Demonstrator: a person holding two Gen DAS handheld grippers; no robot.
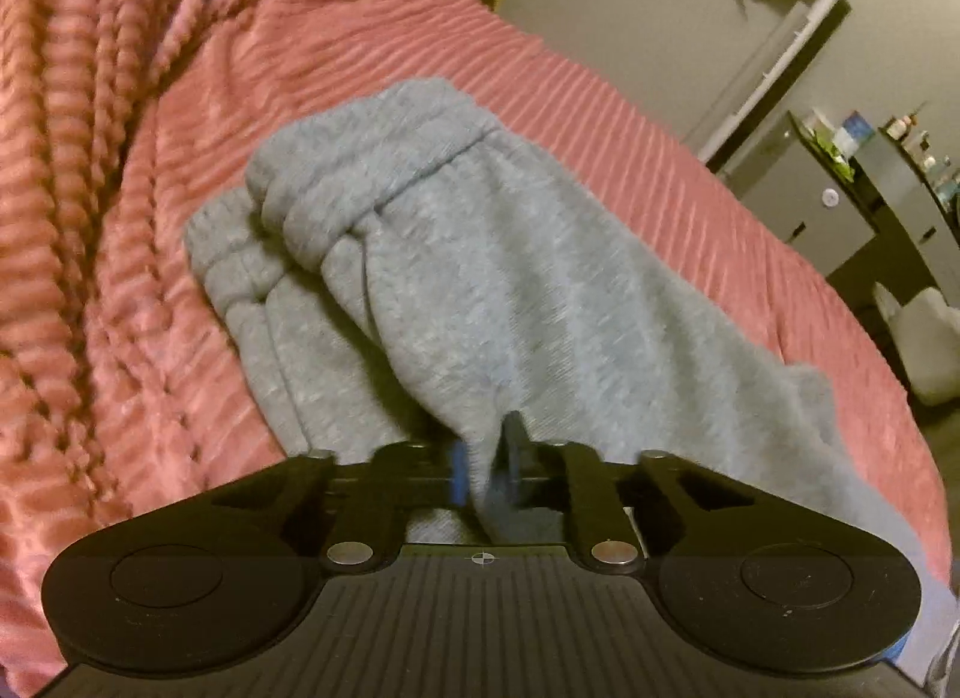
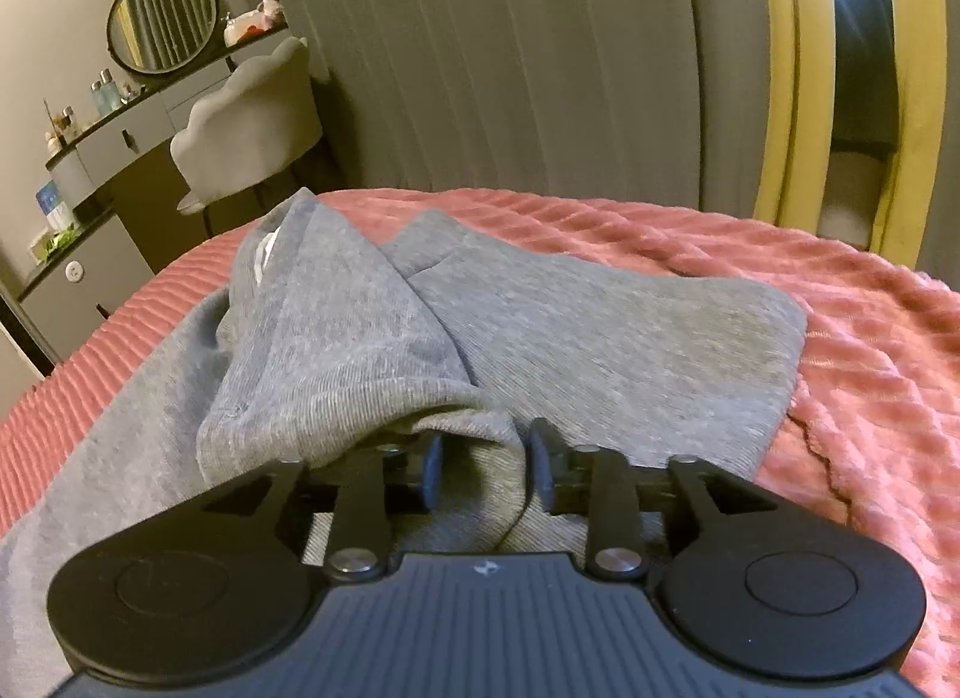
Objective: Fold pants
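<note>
Nearest in the left wrist view, the left gripper (image 1: pixel 483 470) is clamped shut on a pinch of the grey pants (image 1: pixel 456 278): cloth bunches up between the two pads w/ no gap showing. That grip looks like the way to carry an edge over for the next fold, so the fabric rises from the jaws in a ridge instead of lying flat. Beyond it the pants run away across the pink bedspread (image 1: pixel 150 158), and the gathered elastic end sits at the far left, rumpled and doubled on itself.

In the right wrist view, the right gripper (image 2: pixel 483 461) stands part open. A roll of grey cloth lies between the jaws; the pads probably don't press on it, tho the near pad is half hidden by fabric. No earlier view, so I read it as loose, not gripping.

Past that gripper the pants (image 2: pixel 600 326) are already partly folded: one layer lies flat toward the right, another flap is turned over on the left w/ a white label showing at its far tip. The bedspread (image 2: pixel 840 338) carries it all, soft and ridged, so cloth may drag on it. Far back: a vanity w/ round mirror (image 2: pixel 162 20) and a pale chair (image 2: pixel 252 110).
</note>
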